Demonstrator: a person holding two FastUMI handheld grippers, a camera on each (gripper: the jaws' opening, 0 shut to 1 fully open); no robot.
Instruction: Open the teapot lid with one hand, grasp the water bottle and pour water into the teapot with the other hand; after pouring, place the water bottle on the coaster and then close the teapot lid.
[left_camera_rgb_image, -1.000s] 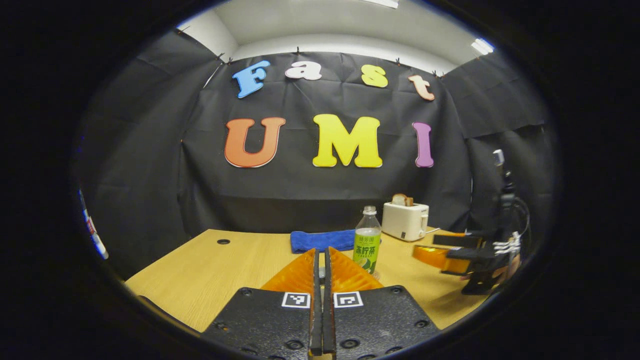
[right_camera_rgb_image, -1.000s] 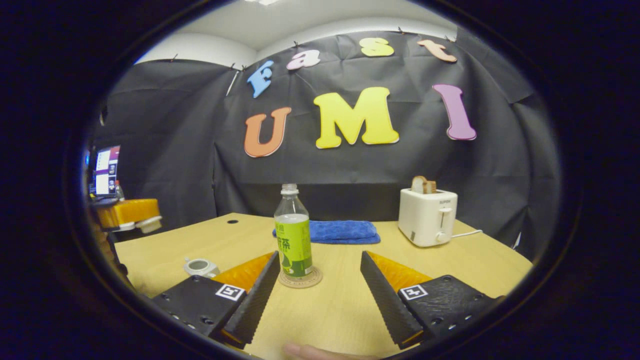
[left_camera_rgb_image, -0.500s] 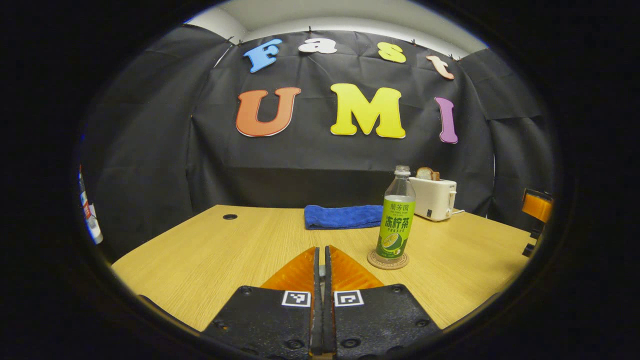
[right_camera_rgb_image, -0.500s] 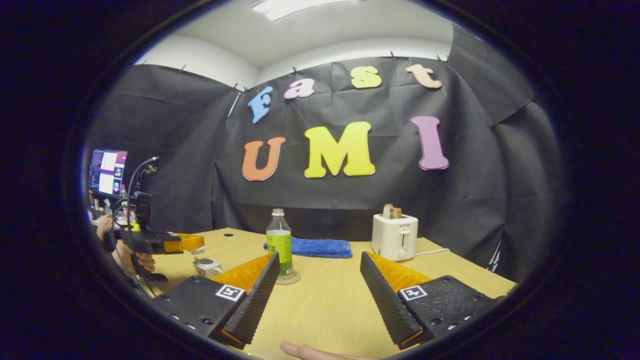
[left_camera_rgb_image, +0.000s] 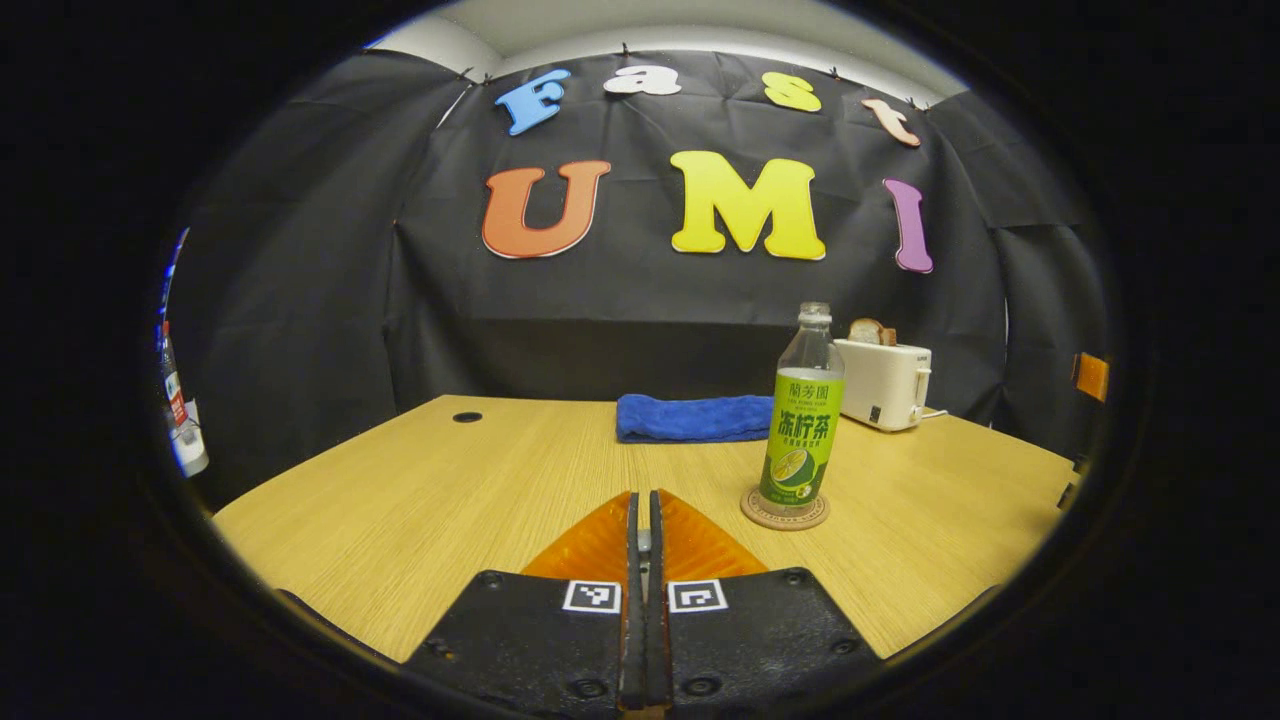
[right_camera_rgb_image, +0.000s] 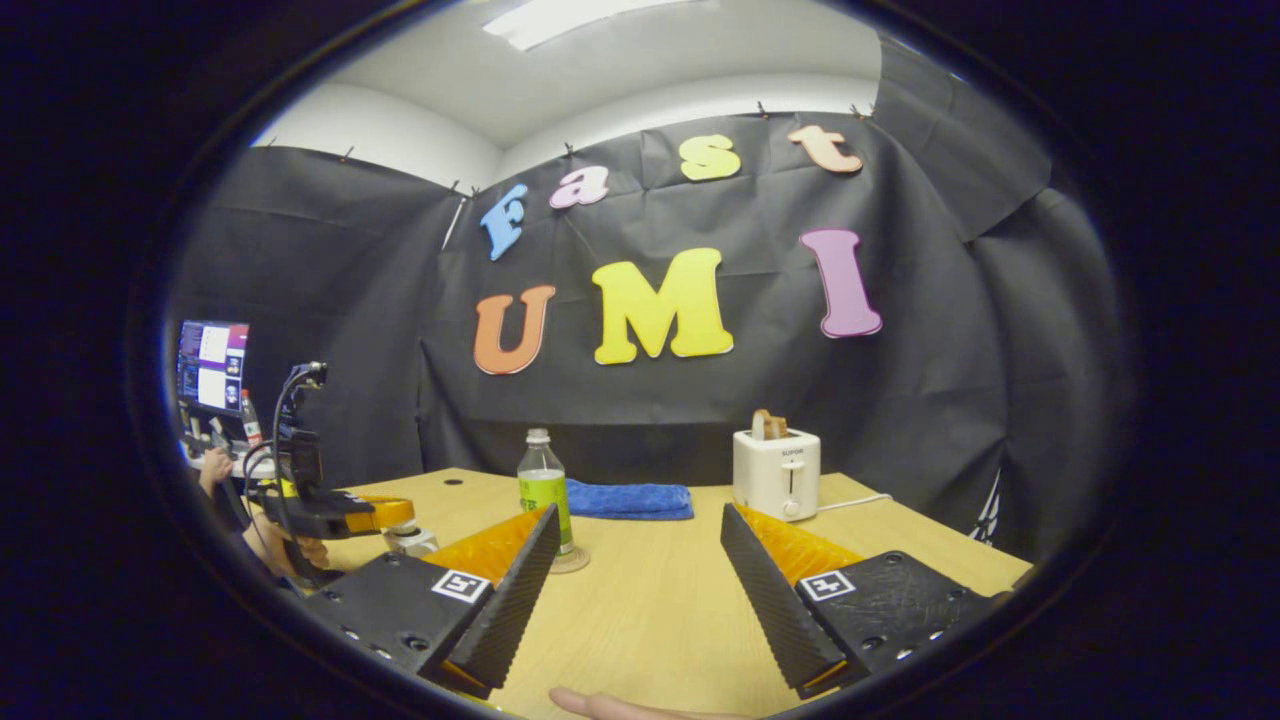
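A clear water bottle (left_camera_rgb_image: 803, 420) with a green label stands upright on a round coaster (left_camera_rgb_image: 785, 510). My left gripper (left_camera_rgb_image: 643, 497) is shut, with a grey sliver of the lid's knob between its fingers. In the right gripper view the left gripper (right_camera_rgb_image: 385, 512), held by a hand, hovers right over the small white teapot (right_camera_rgb_image: 410, 541), with the lid between them hard to make out. My right gripper (right_camera_rgb_image: 640, 518) stands open and empty, well back from the bottle (right_camera_rgb_image: 543, 487) and its coaster (right_camera_rgb_image: 570, 562).
A folded blue towel (left_camera_rgb_image: 690, 417) lies at the back of the wooden table (left_camera_rgb_image: 450, 490). A white toaster (left_camera_rgb_image: 885, 383) with bread stands at the back right. A monitor (right_camera_rgb_image: 212, 365) glows beyond the table's left side. A fingertip (right_camera_rgb_image: 600, 705) shows under my right gripper.
The left gripper carried the lid from up high down to just over the teapot. The right gripper drew back from the bottle, which now looks smaller and farther off.
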